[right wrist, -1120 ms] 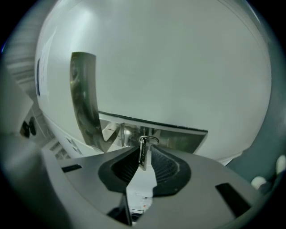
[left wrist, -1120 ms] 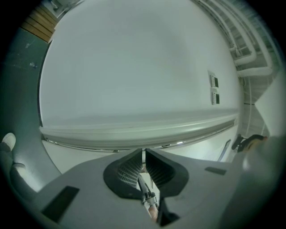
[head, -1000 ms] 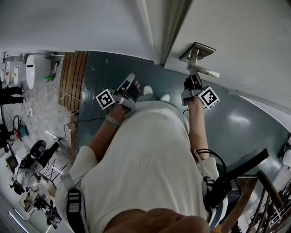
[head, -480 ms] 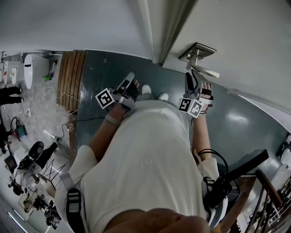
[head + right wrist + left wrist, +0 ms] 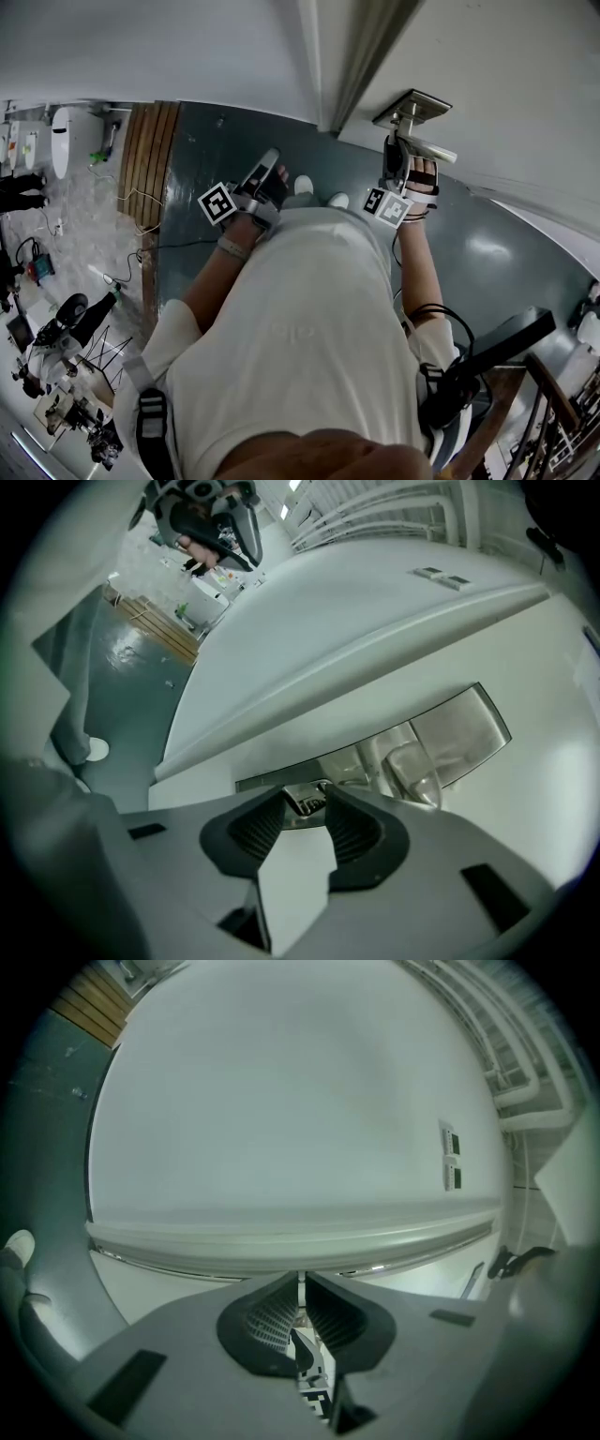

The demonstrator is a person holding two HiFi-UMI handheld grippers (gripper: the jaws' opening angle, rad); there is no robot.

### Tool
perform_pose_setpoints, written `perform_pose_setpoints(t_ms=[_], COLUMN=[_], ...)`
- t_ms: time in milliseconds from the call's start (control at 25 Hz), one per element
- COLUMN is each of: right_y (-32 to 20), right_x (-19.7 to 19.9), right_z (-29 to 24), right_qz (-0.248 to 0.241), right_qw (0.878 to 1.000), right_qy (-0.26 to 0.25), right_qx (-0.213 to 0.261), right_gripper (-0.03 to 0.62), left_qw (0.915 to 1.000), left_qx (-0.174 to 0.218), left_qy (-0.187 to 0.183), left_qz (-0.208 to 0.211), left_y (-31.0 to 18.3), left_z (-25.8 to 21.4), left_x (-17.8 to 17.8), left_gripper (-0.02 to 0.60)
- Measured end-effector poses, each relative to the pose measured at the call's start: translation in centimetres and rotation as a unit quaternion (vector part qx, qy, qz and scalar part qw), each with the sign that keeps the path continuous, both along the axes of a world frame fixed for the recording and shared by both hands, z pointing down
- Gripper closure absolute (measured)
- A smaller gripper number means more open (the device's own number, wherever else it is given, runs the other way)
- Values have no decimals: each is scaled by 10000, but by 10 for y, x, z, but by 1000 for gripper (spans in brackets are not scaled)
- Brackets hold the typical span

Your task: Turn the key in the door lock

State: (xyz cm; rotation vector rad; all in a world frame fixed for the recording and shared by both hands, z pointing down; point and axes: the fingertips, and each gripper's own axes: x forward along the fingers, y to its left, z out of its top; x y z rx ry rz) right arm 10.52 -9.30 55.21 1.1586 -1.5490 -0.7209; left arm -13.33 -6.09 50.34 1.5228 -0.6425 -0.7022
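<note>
At door lock point(image 5: 457, 735), right tongs point(image 5: 306, 795) just opened partway, straddling key point(image 5: 302, 806).

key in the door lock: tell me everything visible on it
The key shows only as a small silvery metal head, sticking out at one end of the brushed metal lock plate, beside the handle. It sits between the tips of the right gripper, whose jaws have just been opening and stand apart, apparently not clamping it. Its blade is hidden.
</note>
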Motion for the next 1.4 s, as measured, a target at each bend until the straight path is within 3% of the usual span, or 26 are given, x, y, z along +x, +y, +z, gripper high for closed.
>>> perform_pose_setpoints(t_ms=[360, 800, 1080, 1400], right_y=[-7, -8, -9, -11], right_x=[0, 0, 3, 6], right_z=[4, 2, -1, -3], right_qz=[204, 450, 784, 1015], right_qw=[9997, 9922, 9694, 9434], right_qy=[148, -1165, -2319, -3148], right_qx=[-9, -28, -185, -246], right_gripper=[474, 467, 465, 465], left_qw=[10000, 9999, 9999, 9998], left_qx=[-56, -140, -143, -175], left_qy=[37, 86, 52, 62], left_qz=[18, -8, -17, -25], left_y=[3, 4, 5, 5], left_z=[7, 11, 12, 13], left_x=[3, 4, 4, 3], left_gripper=[571, 571, 571, 571])
